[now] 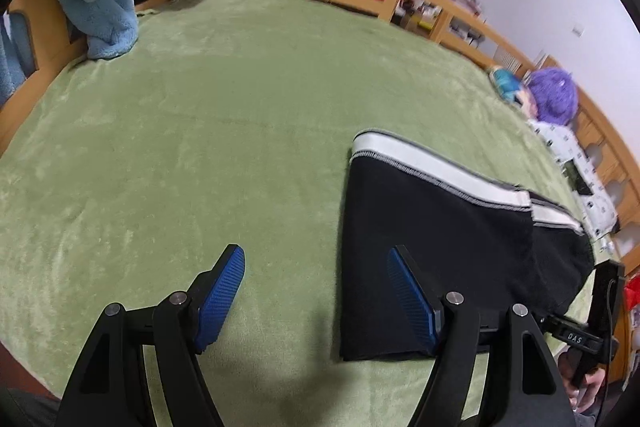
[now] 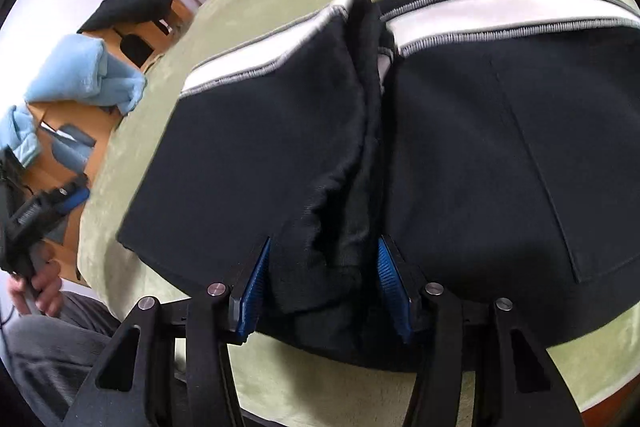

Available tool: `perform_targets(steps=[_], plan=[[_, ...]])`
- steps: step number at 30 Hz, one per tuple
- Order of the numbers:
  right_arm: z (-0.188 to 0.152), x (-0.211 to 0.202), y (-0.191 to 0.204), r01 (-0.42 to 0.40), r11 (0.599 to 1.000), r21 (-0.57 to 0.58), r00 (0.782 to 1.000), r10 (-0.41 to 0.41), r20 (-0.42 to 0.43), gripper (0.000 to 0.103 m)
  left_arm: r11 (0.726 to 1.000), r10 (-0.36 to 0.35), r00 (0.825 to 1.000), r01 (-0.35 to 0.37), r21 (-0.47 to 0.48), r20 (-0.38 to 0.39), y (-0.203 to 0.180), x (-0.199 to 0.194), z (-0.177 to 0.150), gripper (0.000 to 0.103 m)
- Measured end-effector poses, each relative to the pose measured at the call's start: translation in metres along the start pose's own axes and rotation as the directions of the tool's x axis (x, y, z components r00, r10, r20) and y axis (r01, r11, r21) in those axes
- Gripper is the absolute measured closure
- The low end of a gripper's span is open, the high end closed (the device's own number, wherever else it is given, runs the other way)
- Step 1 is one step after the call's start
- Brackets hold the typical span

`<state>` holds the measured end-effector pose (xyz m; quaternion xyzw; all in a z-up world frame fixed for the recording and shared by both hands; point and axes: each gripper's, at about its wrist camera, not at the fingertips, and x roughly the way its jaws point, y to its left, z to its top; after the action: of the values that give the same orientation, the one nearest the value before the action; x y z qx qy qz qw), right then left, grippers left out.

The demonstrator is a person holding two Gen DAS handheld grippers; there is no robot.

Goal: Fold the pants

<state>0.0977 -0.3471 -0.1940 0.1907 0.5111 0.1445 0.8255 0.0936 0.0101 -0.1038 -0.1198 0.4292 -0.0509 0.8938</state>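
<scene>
Lying folded on the green blanket (image 1: 200, 147), the black pants (image 2: 480, 147) sit near its front edge. Left gripper (image 1: 316, 291) fingers released, beside them; right gripper (image 2: 324, 283) fingers parted astride a bunched fold, contact unclear.

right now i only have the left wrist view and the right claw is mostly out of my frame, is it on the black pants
Observer: Yes. The right claw is at the near edge of the black pants, with a bunched ridge of fabric between its pads.
Operator: is it squeezing that ridge
Observer: It looks not. The claw is open and its pads only flank the ridge.
Operator: where does the ridge run
Observer: From the claw up to the white waistband, with a flatter half of the pants on each side.
</scene>
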Motion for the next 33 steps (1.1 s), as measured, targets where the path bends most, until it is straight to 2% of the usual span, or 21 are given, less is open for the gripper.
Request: perform_targets(steps=[3, 9, 13, 16, 18, 20, 22, 24, 28, 30, 33], plan=[[-0.003, -0.022, -0.002, -0.023, 1.000, 0.021, 0.999, 0.022, 0.050, 0.051, 0.996, -0.085, 0.996, 0.086, -0.029, 0.019, 0.004, -0.001, 0.001, 0.032], [0.009, -0.060, -0.001, 0.035, 0.999, 0.000, 0.984, -0.034, 0.174, 0.051, 0.988, -0.149, 0.989, 0.148, -0.031, -0.011, -0.003, 0.025, 0.003, 0.032], [0.041, -0.045, -0.003, 0.007, 1.000, 0.014, 0.985, -0.009, 0.175, 0.050, 0.981, -0.194, 0.979, 0.194, -0.004, -0.059, -0.012, 0.046, -0.001, 0.032], [0.063, -0.017, -0.005, 0.001, 0.999, 0.048, 0.993, -0.006, 0.118, 0.050, 0.977, -0.211, 0.973, 0.212, 0.000, -0.096, -0.016, 0.065, 0.002, 0.032], [0.065, -0.013, -0.014, -0.018, 0.998, 0.058, 0.994, 0.012, 0.110, 0.050, 0.976, -0.217, 0.969, 0.217, -0.011, -0.120, -0.019, 0.081, 0.007, 0.032], [0.061, -0.019, -0.023, 0.015, 0.998, 0.063, 0.990, -0.024, 0.141, 0.050, 0.977, -0.211, 0.966, 0.211, -0.015, -0.148, -0.022, 0.099, 0.011, 0.032], [0.049, -0.040, -0.046, 0.115, 0.988, 0.104, 0.971, -0.134, 0.200, 0.050, 0.978, -0.208, 0.961, 0.209, -0.015, -0.182, -0.025, 0.118, 0.012, 0.032], [0.035, -0.061, -0.072, 0.178, 0.972, 0.154, 0.950, -0.211, 0.229, 0.050, 0.977, -0.211, 0.953, 0.215, -0.003, -0.219, -0.030, 0.138, 0.011, 0.036], [-0.001, -0.113, -0.137, 0.284, 0.907, 0.312, 0.894, -0.368, 0.255, 0.047, 0.970, -0.233, 0.950, 0.243, 0.022, -0.210, -0.039, 0.152, 0.013, 0.041], [-0.013, -0.128, -0.167, 0.288, 0.878, 0.382, 0.882, -0.399, 0.251, 0.037, 0.966, -0.247, 0.938, 0.259, 0.018, -0.244, -0.045, 0.161, 0.019, 0.043], [-0.023, -0.133, -0.216, 0.210, 0.834, 0.509, 0.896, -0.373, 0.241, 0.033, 0.963, -0.257, 0.930, 0.269, 0.008, -0.264, -0.050, 0.169, 0.028, 0.045]])
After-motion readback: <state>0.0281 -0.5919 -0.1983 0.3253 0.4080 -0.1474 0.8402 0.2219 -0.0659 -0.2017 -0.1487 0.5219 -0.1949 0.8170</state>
